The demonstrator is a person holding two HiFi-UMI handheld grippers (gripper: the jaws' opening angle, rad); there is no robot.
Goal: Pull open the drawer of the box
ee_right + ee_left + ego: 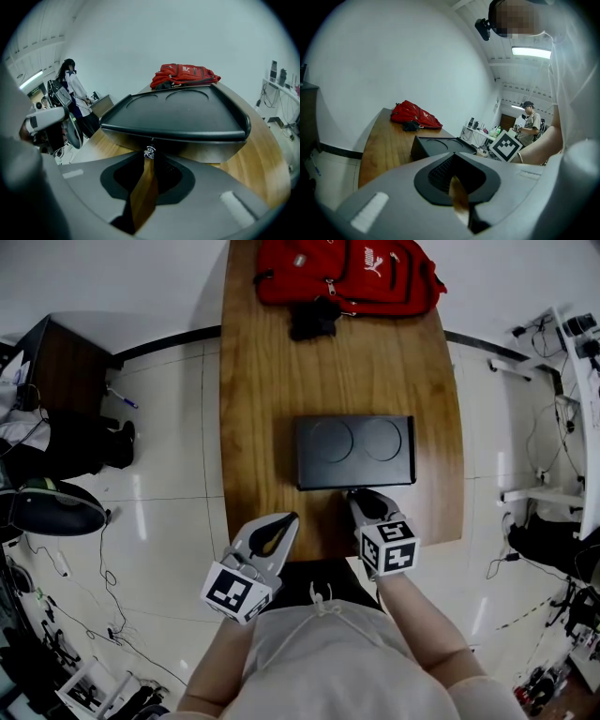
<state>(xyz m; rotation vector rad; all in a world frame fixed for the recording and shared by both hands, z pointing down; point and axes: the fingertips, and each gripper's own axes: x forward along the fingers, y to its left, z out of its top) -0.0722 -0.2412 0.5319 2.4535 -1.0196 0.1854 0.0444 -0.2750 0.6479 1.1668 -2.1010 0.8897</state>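
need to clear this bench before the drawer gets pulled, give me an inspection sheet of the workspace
surface: wooden table, box set near the person's end.
job's things: black box, two round dips in its top; drawer looks shut; small metal pull on its front.
clutter: red backpack at the far end, black item at its near edge.
grippers: left claw shut, empty, short of the box; right claw closed on the pull.
cables: loose cables on the floor beside the table.
surroundings: tiled floor, white wall, people standing in the background.
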